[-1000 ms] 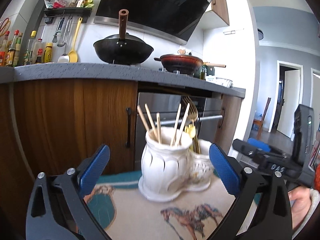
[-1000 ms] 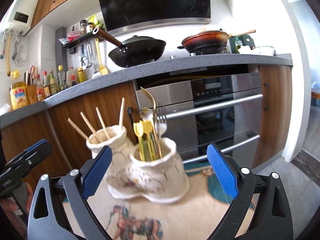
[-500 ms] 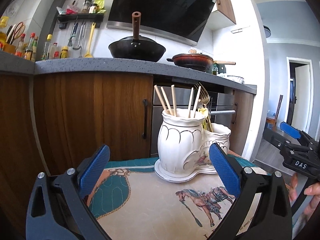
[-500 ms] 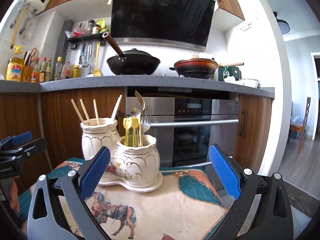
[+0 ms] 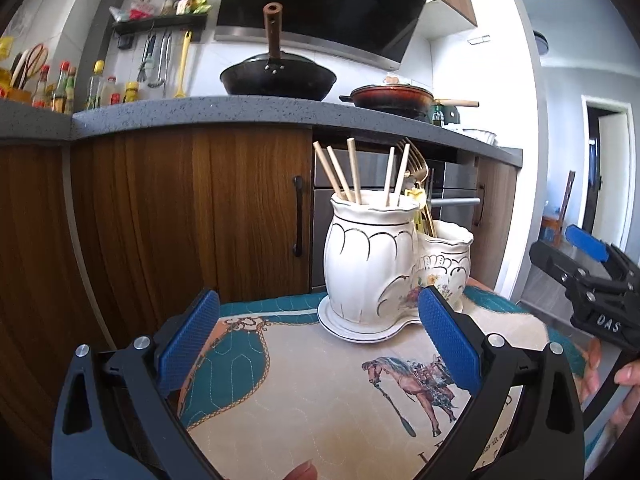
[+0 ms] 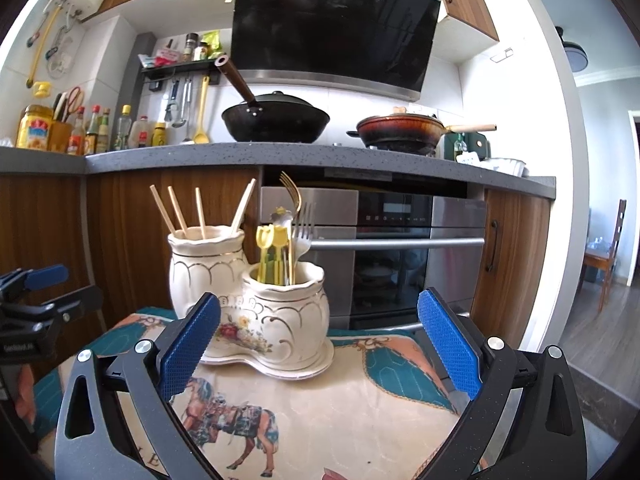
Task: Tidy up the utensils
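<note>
Both grippers are spread wide and carry nothing: left gripper (image 5: 319, 336) and right gripper (image 6: 319, 338) each hang back from the holder, jaws apart.

The task's thing, the white twin-cup ceramic holder (image 6: 256, 312), stands upright on its saucer base on the horse-print cloth (image 6: 304, 420). In the right wrist view it sits at about 11 o'clock from the gripper's midpoint; in the left wrist view, at about 1 o'clock. The taller cup (image 5: 370, 256) holds the chopsticks (image 6: 182, 212), splayed. The shorter cup (image 6: 286, 304) holds the forks (image 6: 302, 220) and yellow-handled pieces (image 6: 272, 248).

Judgement: the sorting looks finished or nearly so, since no loose utensil lies on the cloth. If you make a last adjustment:
- Come in from above, along the handles, not from the side.
- Pinch one handle only, high up.
- Lift straight; the tines crowd together and may snag.
- Steady the holder base with the other gripper. It is ceramic, likely to tip or chip if nudged.

Surroundings: cabinet door (image 5: 248, 216) and oven front (image 6: 400, 260) stand close behind the holder, at 12 o'clock. The other gripper sits at 3 o'clock in the left wrist view. The wok (image 6: 276, 118) and red pan (image 6: 400, 130) on the counter are well apart, above.
</note>
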`<state>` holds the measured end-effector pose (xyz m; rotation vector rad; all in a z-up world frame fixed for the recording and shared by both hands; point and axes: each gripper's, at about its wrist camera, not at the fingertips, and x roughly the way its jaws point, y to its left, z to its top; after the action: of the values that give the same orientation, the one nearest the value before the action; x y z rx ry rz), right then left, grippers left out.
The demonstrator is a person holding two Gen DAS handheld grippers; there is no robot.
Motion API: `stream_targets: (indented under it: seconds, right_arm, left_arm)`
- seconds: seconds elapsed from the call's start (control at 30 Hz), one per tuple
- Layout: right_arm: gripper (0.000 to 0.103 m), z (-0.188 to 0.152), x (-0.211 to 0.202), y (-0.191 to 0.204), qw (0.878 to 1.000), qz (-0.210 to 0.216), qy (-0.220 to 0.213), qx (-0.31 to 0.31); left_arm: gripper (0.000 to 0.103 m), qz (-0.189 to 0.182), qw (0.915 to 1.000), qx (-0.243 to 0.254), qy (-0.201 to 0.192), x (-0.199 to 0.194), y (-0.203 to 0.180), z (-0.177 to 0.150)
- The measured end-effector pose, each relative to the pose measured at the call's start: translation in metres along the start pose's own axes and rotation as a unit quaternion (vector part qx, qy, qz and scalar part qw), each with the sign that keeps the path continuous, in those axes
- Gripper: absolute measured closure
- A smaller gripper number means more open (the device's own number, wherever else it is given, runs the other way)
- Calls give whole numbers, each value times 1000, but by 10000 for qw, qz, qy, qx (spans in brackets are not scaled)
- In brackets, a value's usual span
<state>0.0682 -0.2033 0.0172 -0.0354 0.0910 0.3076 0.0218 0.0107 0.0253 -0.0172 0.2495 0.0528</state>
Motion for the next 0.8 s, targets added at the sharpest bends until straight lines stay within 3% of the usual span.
stream_targets:
  seconds: [0.8]
  right_arm:
    - [5,-2,5,-2,9999,-32,111,50]
  left_arm:
    - [5,29,10000,59,16,1,-1,-1]
